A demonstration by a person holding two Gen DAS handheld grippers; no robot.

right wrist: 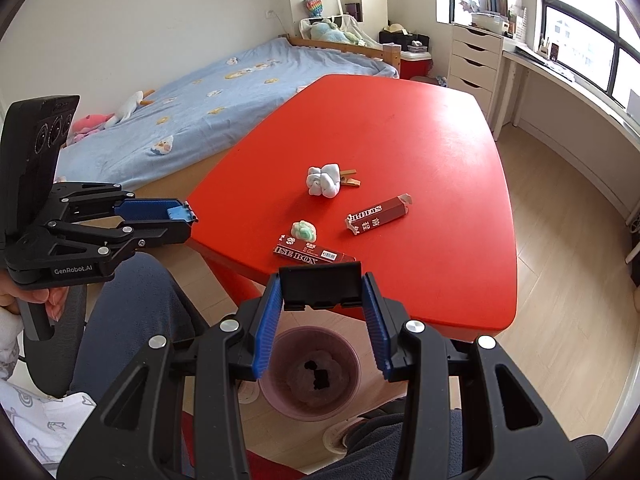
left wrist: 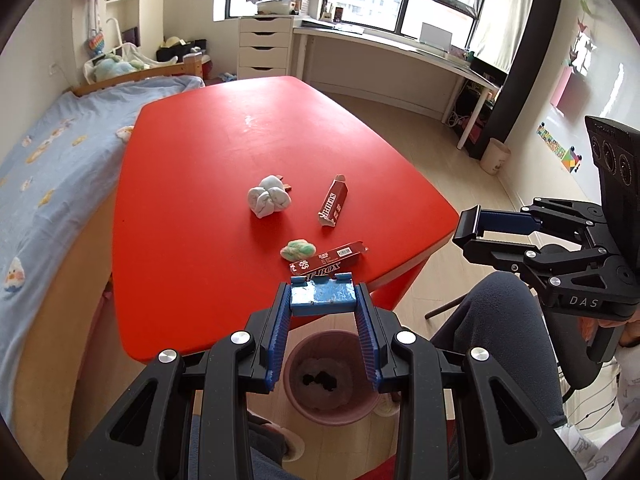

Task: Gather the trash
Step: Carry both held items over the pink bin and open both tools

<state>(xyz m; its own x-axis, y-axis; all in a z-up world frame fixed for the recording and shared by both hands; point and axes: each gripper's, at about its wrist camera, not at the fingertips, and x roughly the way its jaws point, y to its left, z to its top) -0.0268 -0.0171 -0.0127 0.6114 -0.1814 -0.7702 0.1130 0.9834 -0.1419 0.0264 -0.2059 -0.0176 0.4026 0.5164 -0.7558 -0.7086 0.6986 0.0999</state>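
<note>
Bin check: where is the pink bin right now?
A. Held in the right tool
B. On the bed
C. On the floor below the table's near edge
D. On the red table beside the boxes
C: the bin stands on the wood floor below the near edge of the table, showing between the fingers in both wrist views, with dark scraps inside.

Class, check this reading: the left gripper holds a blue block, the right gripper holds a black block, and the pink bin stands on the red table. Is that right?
Not quite. The pink bin stands on the floor below the table's near edge, not on the red table; both wrist views show it. The rest holds: the left gripper holds a blue block and the right gripper a black block.
</note>
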